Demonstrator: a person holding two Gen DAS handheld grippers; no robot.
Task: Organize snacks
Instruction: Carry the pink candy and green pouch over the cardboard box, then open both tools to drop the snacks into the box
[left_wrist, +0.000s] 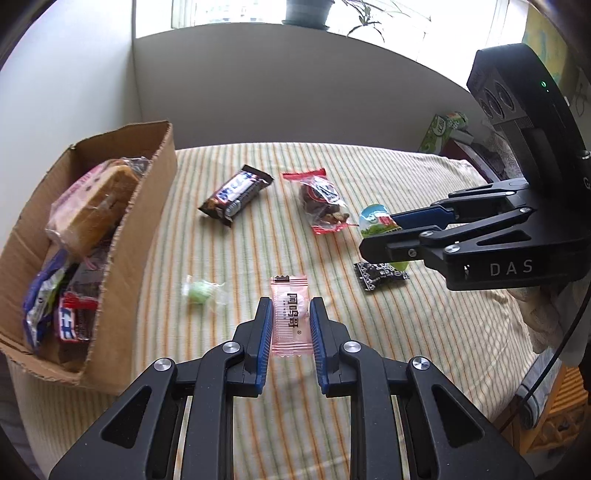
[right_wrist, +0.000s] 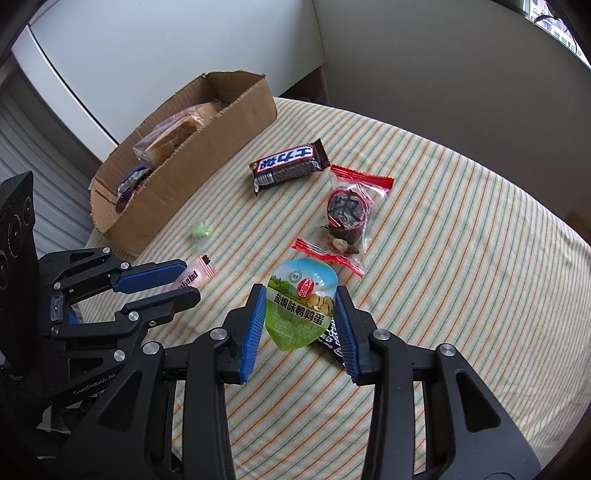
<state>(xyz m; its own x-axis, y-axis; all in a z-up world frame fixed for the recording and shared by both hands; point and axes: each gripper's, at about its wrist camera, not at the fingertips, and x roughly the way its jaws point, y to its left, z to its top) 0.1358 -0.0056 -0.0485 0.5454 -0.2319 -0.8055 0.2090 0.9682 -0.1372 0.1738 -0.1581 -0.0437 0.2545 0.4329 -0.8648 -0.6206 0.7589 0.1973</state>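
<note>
Striped cloth in cream, orange and green covers the counter (right_wrist: 461, 236), and on its left side stands a torn cardboard box (left_wrist: 147, 206) whose long axis runs away from the left wrist camera. Inside it lie a wrapped cake slice (left_wrist: 94, 206) on top, a purple packet (left_wrist: 42, 299) beneath it, and a brown chocolate bar (left_wrist: 75, 315) at the near end. Out on the cloth, a second chocolate bar (right_wrist: 290, 166) lies flat near the box, its long axis slanting toward the box's far end. Just beside it is a clear, red-edged packet of dried fruit (right_wrist: 347, 218), lengthwise toward the right wrist camera. The right tongs (right_wrist: 301, 325) stand on either side of a green egg pouch (right_wrist: 301, 306), blue pads at its edges, rounded top pointing away; whether they press it I cannot tell. A black sachet (left_wrist: 380, 275) lies partly under that pouch. The left tongs (left_wrist: 291, 328) bracket a pink sachet (left_wrist: 290, 317), its long axis pointing straight ahead between the pads, with small gaps showing, so they look unclenched. A small green wrapped candy (left_wrist: 201, 291) sits between that sachet and the box.
</note>
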